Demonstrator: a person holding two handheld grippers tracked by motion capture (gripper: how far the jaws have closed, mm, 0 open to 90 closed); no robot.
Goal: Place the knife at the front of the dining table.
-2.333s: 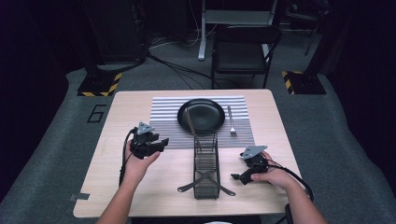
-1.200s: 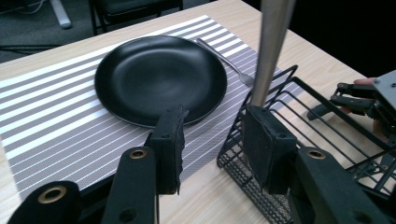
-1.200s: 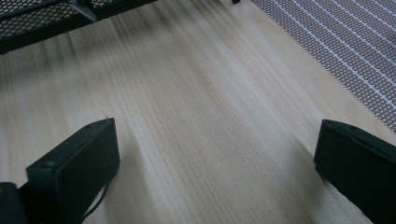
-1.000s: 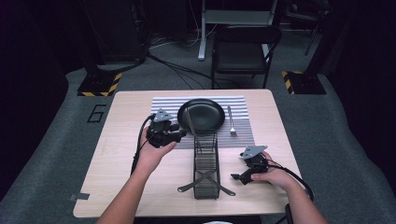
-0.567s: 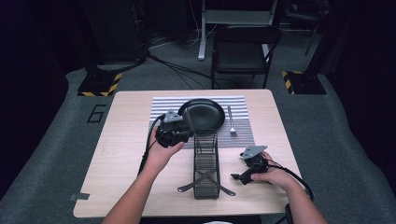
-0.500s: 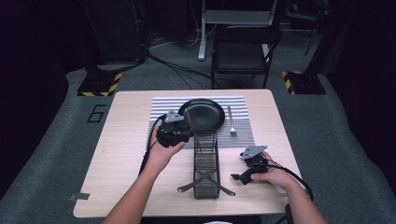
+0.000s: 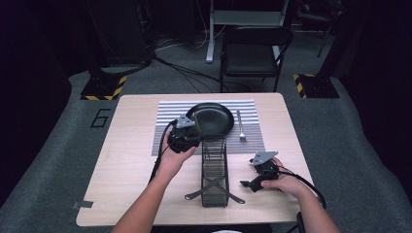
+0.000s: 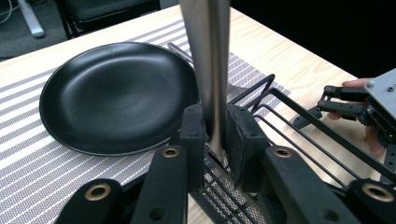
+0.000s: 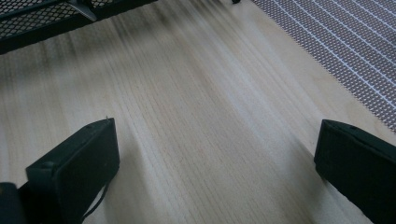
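Note:
My left gripper (image 7: 192, 138) (image 8: 215, 135) is shut on the flat handle of a silver metal utensil (image 8: 208, 56), which rises straight up between the jaws. It hovers at the near left edge of a black plate (image 7: 211, 119) (image 8: 116, 93), above the far end of a black wire rack (image 7: 214, 170) (image 8: 299, 126). A fork (image 7: 240, 127) lies right of the plate on a striped placemat (image 7: 167, 126) (image 8: 28, 158). My right gripper (image 7: 248, 183) (image 9: 215, 154) rests low on the bare wood right of the rack, open with nothing between its jaws.
The wire rack (image 9: 46, 18) runs from the placemat (image 9: 341, 42) toward the table's near edge. The wooden table (image 7: 121, 160) has bare room on its left side. A folding chair (image 7: 252, 53) stands beyond the far edge.
My left gripper has travelled right and forward from the table's left side to the plate's near edge and now holds the utensil. The right hand has stayed put.

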